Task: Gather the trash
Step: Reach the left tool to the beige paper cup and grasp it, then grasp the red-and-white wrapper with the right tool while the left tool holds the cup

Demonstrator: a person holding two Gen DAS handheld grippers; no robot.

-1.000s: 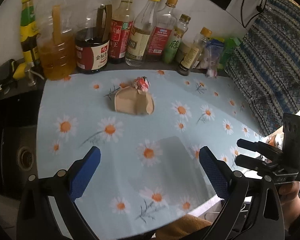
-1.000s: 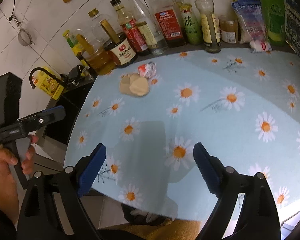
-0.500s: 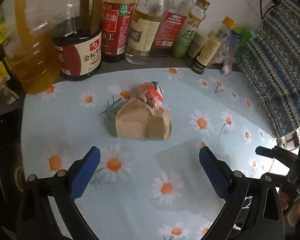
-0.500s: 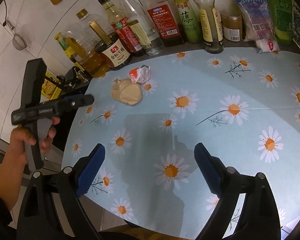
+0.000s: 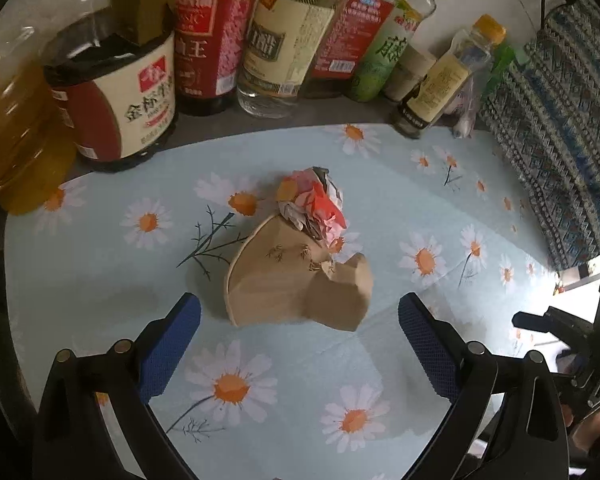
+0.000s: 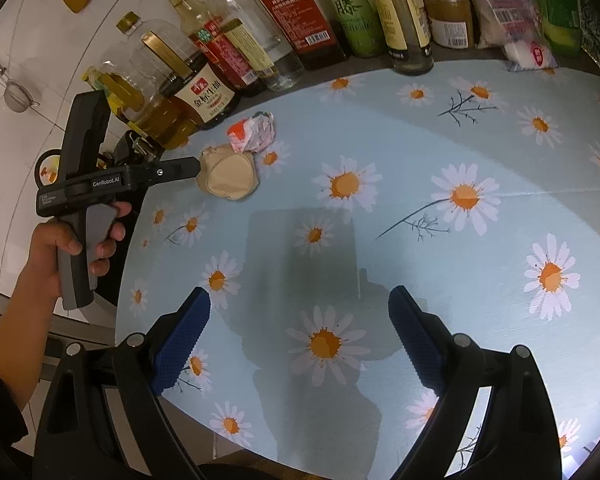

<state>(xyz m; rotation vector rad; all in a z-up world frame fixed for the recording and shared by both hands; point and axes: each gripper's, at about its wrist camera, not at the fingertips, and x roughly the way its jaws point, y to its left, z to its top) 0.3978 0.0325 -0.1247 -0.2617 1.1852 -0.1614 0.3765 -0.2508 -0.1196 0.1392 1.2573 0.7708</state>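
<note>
One "GenRoboAI" mark, left claw (image 6: 196, 166)

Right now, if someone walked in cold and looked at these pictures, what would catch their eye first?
Probably the crushed brown paper cup lying on the daisy tablecloth, with a crumpled red-and-white wrapper touching its far side. The left gripper hangs open just in front of the cup. Behind it, a crowded row of sauce and oil bottles lines the table's back edge.
</note>
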